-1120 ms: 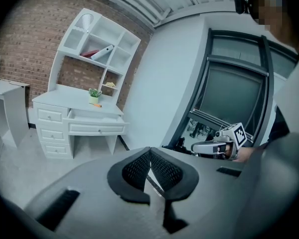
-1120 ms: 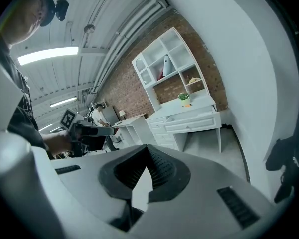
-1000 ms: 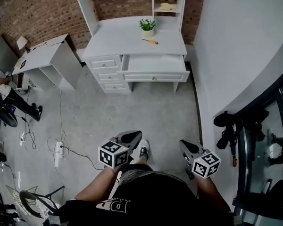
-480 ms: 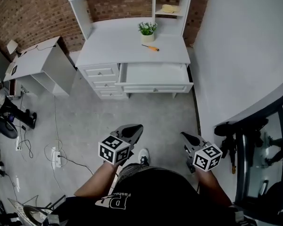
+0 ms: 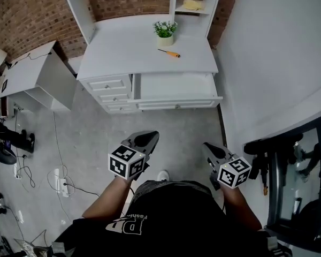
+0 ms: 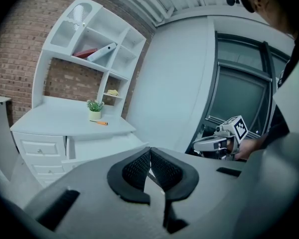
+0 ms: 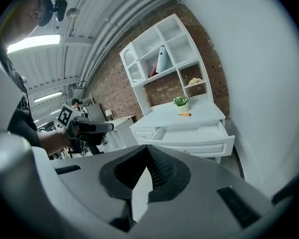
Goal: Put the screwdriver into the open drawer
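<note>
Head view: small screwdriver (image 5: 170, 53), orange handle, thin dark shaft, lies on desk (image 5: 123, 52) at 5 o'clock from plant (image 5: 165, 30); drawer (image 5: 174, 87) open. Left gripper (image 5: 151, 136) and right gripper (image 5: 208, 148) jaws together, empty.

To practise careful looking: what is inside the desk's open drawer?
The visible part of the drawer is bare. Its back end runs under the desk top and is hidden. The screwdriver lies on the desk top, near the potted plant.

We saw a matt white painted desk (image 5: 128, 52), a rough brick wall (image 5: 32, 9), and ribbed black pads (image 6: 135, 172) on the matt grey left gripper (image 6: 150, 151).
</note>
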A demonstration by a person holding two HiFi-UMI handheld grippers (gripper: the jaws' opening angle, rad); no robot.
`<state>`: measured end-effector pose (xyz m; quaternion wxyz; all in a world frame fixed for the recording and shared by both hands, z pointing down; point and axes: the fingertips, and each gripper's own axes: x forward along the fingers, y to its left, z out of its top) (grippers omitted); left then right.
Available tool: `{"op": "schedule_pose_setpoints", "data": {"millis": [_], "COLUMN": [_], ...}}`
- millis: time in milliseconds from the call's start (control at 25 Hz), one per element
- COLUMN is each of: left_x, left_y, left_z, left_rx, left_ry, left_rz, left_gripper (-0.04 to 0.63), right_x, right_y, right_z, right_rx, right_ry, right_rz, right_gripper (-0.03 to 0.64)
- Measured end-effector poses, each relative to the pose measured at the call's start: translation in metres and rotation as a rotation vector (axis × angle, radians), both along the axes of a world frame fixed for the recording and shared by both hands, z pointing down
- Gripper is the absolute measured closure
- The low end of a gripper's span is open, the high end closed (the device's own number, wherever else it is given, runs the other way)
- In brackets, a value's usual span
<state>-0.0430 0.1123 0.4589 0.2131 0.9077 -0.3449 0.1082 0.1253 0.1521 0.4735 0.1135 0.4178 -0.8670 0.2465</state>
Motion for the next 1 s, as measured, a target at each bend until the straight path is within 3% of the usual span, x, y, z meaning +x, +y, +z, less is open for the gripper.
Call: {"op": "schedule_pose_setpoints", "data": {"millis": [560,1000], "left_x": [-0.016,-0.019], "left_y": [-0.05,-0.11], "left_z": [0.016,0.012], "left_rx": [-0.037,-0.023], "left_ry": [0.001,-0.003], "left_rz": [0.002,-0.065], "left_gripper": [0.577,0.577], "right_x": [-0.001,-0.01], "right_y": [-0.063,-0.137], "right_z": [0.005,0.004], "right_rx": [-0.022,-0.004], "right_ry": [0.02,0.015], "right_rz": [0.037,-0.034], "right_gripper": [0.615,0.615]}}
